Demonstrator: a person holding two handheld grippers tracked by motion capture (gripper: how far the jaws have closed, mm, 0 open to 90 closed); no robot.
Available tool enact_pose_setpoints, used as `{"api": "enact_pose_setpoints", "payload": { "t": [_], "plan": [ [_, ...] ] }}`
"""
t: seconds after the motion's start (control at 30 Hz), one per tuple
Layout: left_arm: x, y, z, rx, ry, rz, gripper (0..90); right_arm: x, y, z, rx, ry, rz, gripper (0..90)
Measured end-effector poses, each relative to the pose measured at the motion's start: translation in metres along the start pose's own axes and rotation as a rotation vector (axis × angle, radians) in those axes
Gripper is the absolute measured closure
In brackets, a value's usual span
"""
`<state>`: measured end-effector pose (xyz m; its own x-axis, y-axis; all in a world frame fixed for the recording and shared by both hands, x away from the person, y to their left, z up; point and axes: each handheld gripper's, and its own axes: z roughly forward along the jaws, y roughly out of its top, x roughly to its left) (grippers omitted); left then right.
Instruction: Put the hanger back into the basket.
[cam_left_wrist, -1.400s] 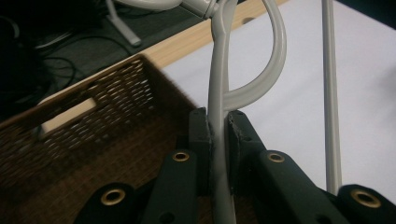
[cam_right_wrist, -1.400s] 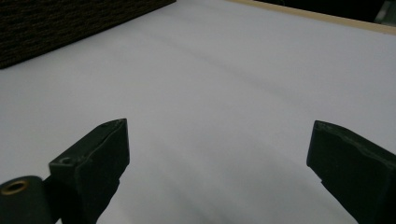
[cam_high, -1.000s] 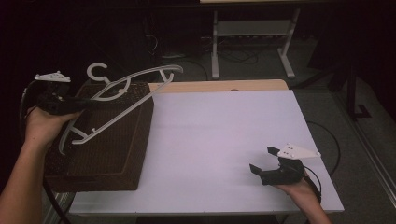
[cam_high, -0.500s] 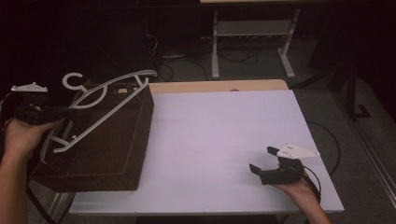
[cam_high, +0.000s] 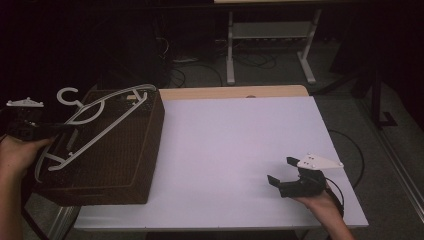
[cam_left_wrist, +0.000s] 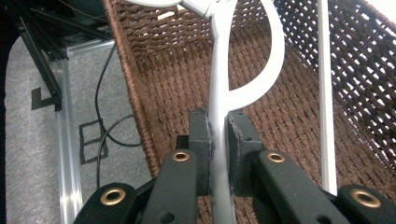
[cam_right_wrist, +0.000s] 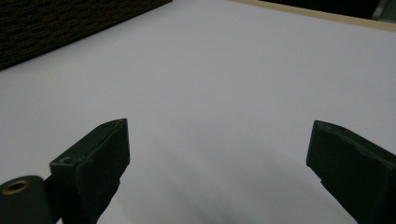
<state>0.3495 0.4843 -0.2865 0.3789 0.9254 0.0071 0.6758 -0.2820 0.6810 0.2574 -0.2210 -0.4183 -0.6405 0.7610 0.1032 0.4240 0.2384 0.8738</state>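
A white plastic hanger (cam_high: 100, 125) lies slanted over a dark brown wicker basket (cam_high: 125, 165) at the table's left edge. My left gripper (cam_high: 64, 128) is shut on one of the hanger's arms. In the left gripper view the hanger (cam_left_wrist: 219, 93) runs up between the closed black fingers (cam_left_wrist: 201, 135), with the basket's woven floor (cam_left_wrist: 177, 88) beneath it. My right gripper (cam_high: 283, 171) rests near the table's front right corner, open and holding nothing. The right gripper view has its jaws spread wide, the right gripper (cam_right_wrist: 217, 154) over bare white tabletop (cam_right_wrist: 210, 70).
The white table (cam_high: 235, 145) has a wooden strip along its far edge. A metal stand (cam_high: 270, 35) and cables sit on the dark floor beyond. In the left gripper view, grey floor and an aluminium table leg (cam_left_wrist: 65, 140) lie left of the basket.
The left gripper and the hanger moved left, then lowered toward the basket, so the hanger now lies lower over its opening. The right gripper has not moved.
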Motion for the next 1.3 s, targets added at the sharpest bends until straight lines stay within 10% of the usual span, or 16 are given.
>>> {"api": "enact_pose_setpoints", "payload": {
  "t": [0.63, 0.97, 1.3],
  "plan": [
    [0.001, -0.01, 0.019, 0.079, -0.004, 0.017, 80.4, -0.001, 0.0, -0.001, -0.002, -0.001, 0.004, 5.7],
    [-0.001, -0.009, 0.013, -0.023, -0.061, -0.033, 45.3, -0.001, 0.001, -0.002, -0.008, -0.004, 0.005, 5.7],
    [-0.033, 0.005, 0.02, -0.124, -0.154, -0.023, 26.8, -0.002, 0.002, -0.001, -0.008, -0.005, 0.004, 5.7]
  ]
}}
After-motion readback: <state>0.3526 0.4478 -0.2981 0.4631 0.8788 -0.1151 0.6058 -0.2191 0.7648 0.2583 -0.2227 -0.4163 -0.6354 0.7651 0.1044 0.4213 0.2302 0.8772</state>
